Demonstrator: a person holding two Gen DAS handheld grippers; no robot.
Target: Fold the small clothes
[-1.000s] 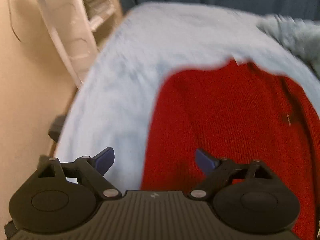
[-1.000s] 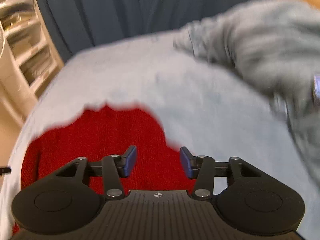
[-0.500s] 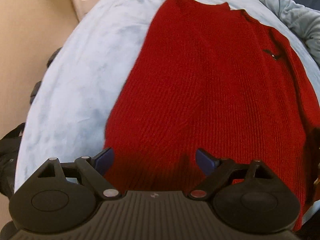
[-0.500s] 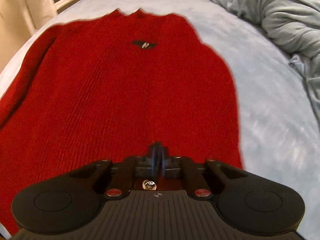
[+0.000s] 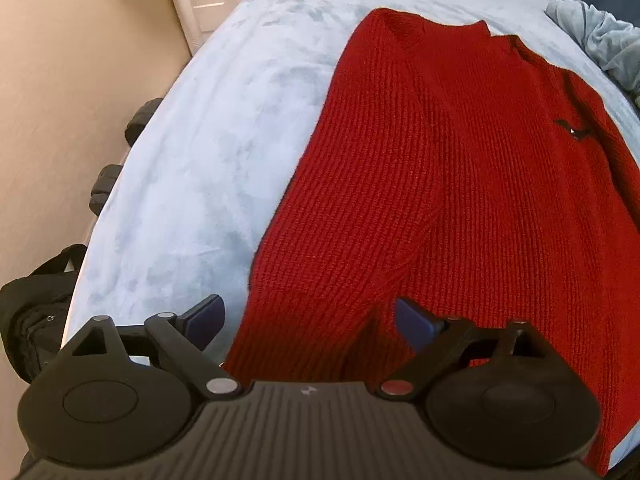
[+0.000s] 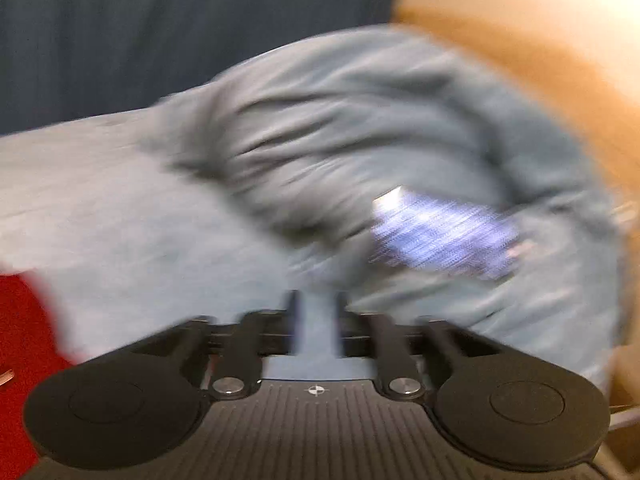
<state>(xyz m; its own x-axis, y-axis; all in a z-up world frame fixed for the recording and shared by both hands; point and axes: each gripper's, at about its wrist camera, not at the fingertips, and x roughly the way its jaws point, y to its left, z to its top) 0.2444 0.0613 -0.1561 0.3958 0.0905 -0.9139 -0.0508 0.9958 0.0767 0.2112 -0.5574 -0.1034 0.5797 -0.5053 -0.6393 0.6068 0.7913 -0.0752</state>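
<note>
Lying under left gripper (image 5: 310, 322): red sweater (image 5: 460, 184).

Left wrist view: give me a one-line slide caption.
Open left hand-held gripper poised over the lower left edge of a red knit sweater spread on a pale blue blanket.

The left wrist view is sharp and evenly, softly lit; the red sweater (image 5: 460, 200) shows its knit ribs clearly, with a dim shadow just ahead of the left tongs (image 5: 310, 320). Fisheye bending curves the bed (image 5: 200, 140) edges. The right wrist view is heavily motion-blurred: the grey garment (image 6: 380, 140) beyond the right tongs (image 6: 316, 320) smears into streaks.
</note>
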